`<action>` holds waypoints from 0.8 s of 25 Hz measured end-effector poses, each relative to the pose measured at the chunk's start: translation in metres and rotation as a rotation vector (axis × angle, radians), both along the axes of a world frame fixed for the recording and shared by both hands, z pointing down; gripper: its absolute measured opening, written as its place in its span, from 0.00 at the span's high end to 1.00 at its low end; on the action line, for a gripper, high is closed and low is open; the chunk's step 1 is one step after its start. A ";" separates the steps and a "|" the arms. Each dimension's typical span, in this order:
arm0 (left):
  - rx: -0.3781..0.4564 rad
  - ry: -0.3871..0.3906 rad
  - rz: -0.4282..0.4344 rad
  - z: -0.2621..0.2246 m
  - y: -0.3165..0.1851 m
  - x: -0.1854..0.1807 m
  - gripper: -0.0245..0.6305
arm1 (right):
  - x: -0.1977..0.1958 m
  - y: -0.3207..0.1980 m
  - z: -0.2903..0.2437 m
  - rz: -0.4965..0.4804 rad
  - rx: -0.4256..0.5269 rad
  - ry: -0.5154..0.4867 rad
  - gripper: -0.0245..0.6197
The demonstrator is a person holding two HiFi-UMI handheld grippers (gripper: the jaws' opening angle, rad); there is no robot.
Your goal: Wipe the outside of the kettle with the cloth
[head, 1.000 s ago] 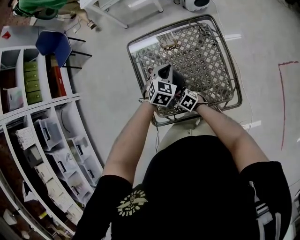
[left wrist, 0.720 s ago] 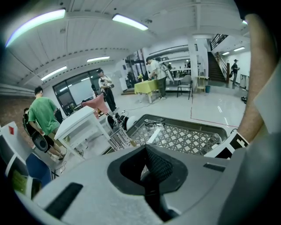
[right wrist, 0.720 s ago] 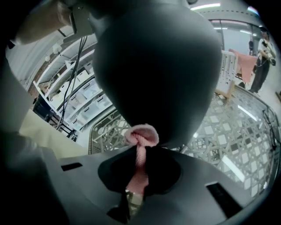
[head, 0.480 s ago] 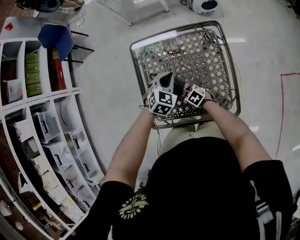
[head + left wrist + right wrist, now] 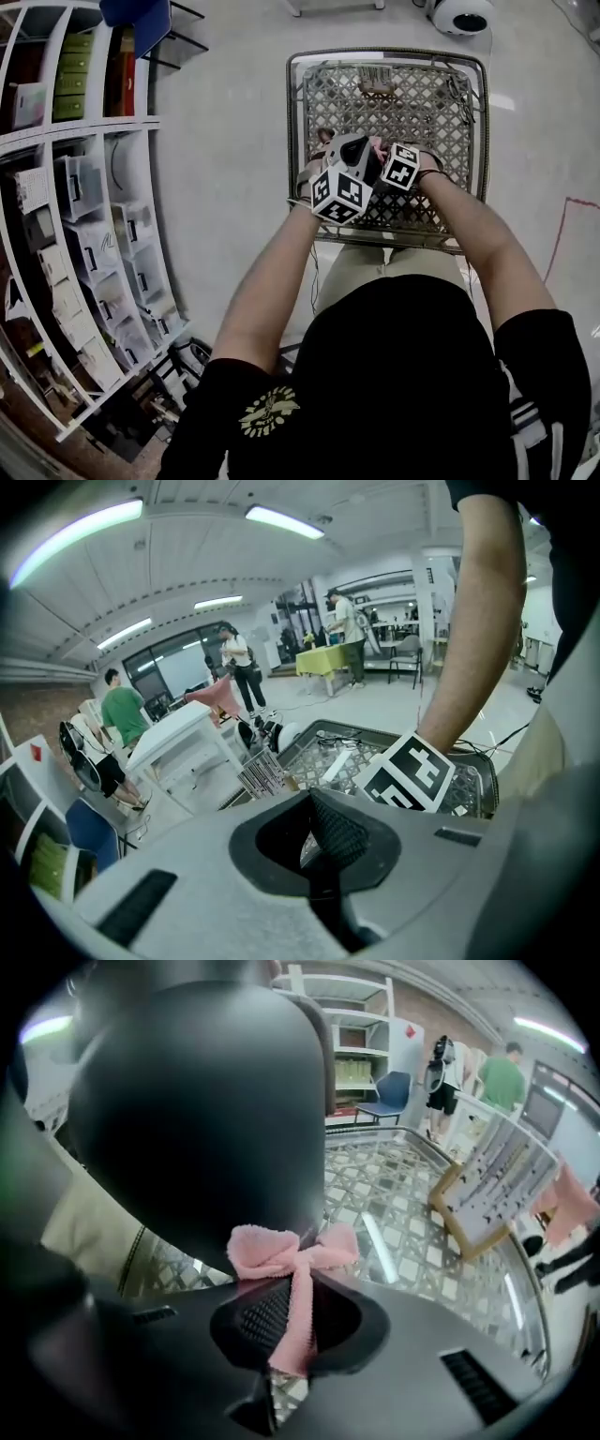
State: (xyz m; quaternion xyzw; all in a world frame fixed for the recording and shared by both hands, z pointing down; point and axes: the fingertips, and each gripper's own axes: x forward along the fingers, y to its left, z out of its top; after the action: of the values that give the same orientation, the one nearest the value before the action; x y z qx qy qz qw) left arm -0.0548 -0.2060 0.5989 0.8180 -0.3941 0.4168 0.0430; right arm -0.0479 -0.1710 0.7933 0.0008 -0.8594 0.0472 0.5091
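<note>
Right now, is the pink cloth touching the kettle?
Touching. In the right gripper view the pink cloth, pinched in the right gripper, bunches up against the dark wall of the kettle, with no gap showing.

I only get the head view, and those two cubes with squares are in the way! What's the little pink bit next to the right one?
Observer: That's a pink cloth. In the right gripper view, the right gripper has its jaws shut on it, with a fluffy bunch sticking out past the tips.
Operator: Is it touching the kettle?
Observer: It looks like it. The bunch sits right against the lower edge of the kettle, which is dark and fills the top left of that view.
Operator: Is the other one holding anything?
Observer: In the left gripper view, the left gripper has its jaws together. I see nothing between them, just the cart beyond.
</note>
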 end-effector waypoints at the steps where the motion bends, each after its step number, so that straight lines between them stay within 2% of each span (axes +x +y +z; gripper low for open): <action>1: -0.002 -0.001 -0.004 0.001 -0.001 0.000 0.95 | -0.003 -0.005 0.003 -0.030 0.019 0.005 0.91; 5: -0.002 -0.002 -0.005 0.005 -0.002 0.001 0.95 | -0.011 -0.016 0.007 -0.152 0.099 0.021 0.91; 7: -0.002 0.000 -0.003 0.000 -0.001 -0.002 0.95 | -0.013 -0.014 0.001 -0.167 0.116 0.028 0.91; 15: -0.012 0.003 -0.006 -0.004 0.001 -0.005 0.95 | 0.002 0.025 -0.005 -0.005 0.056 0.025 0.91; 20: -0.009 0.002 -0.008 -0.003 0.000 -0.006 0.95 | 0.004 0.055 -0.006 0.164 -0.010 0.007 0.91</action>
State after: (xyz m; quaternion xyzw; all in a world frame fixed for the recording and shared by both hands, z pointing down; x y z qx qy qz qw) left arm -0.0607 -0.2058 0.5959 0.8165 -0.3956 0.4176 0.0486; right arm -0.0439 -0.1157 0.7870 0.0687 -0.8544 0.0929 0.5066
